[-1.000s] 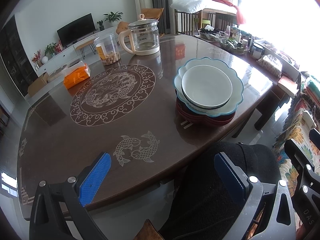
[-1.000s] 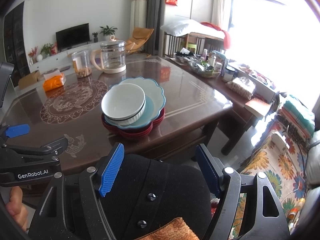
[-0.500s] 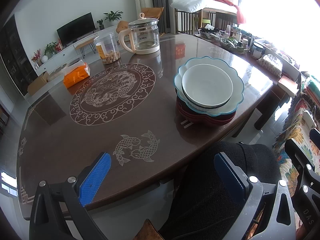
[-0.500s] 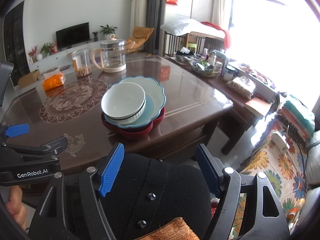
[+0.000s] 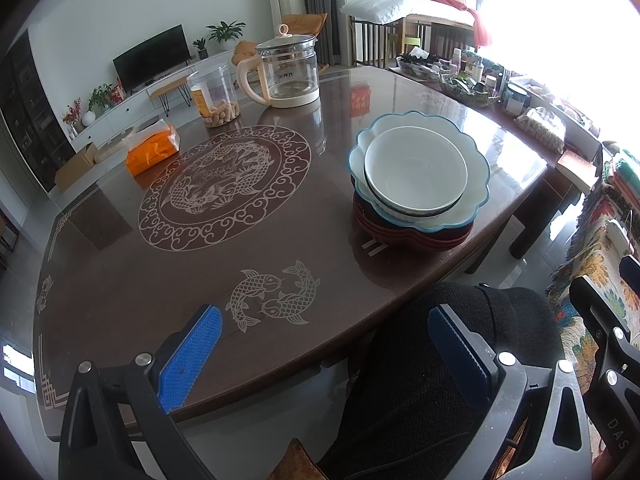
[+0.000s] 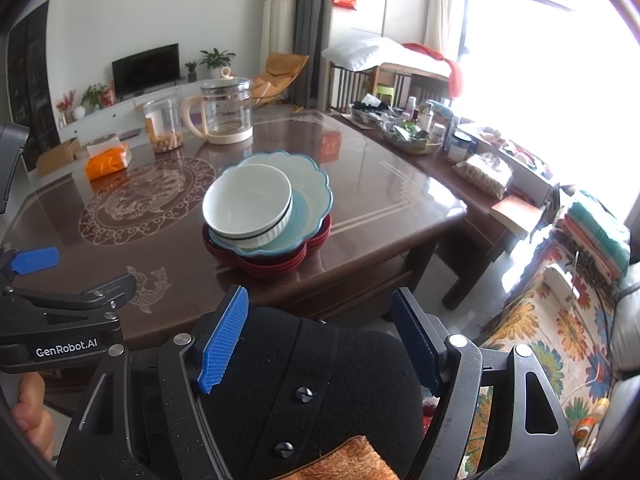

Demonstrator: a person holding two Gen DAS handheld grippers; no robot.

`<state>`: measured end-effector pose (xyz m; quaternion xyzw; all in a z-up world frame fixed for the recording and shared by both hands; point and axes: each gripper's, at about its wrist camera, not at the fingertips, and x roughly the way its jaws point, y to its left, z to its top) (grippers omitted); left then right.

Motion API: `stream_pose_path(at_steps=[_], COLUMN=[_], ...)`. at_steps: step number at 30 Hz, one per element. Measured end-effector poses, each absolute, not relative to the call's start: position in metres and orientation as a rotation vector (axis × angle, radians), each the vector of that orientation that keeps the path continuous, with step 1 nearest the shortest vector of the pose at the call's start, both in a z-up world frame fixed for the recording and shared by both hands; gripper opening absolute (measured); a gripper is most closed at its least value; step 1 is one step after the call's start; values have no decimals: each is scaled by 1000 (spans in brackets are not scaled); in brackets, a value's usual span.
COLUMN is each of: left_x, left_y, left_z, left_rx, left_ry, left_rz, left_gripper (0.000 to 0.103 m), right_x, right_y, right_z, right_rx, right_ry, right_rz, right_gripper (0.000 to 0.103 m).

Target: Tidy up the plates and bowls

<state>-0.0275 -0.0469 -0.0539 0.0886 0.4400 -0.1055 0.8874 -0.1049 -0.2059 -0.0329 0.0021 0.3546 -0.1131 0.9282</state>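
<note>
Both sets of jaws stand spread and empty. The left gripper (image 5: 324,352) and right gripper (image 6: 320,344) hang over the person's dark-clad lap, short of the bench (image 5: 120,248) edge. Nothing has changed over the last second (grippers and dishes sit exactly as before), so the sorting looks either finished or not yet begun. The white bowl (image 5: 416,172) rests inside the blue-rimmed scalloped plate (image 5: 476,160), atop the red plates (image 5: 420,236), at about one o'clock from the left jaws and eleven o'clock from the right. A glass kettle (image 5: 288,76) stands well beyond.
</note>
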Motion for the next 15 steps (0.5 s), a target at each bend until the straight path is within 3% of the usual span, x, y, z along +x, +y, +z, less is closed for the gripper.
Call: stream_pose_path(at_steps=[15], left_x=[-26], left_y=[-46], left_z=[-56], left_rx=[186], left_ry=[909], left_rz=[-218], left_gripper=[102], right_x=[-102], right_y=[-206], right_z=[-34], right_rx=[4], right_ry=[728], right_rz=[-228], right_gripper=[77])
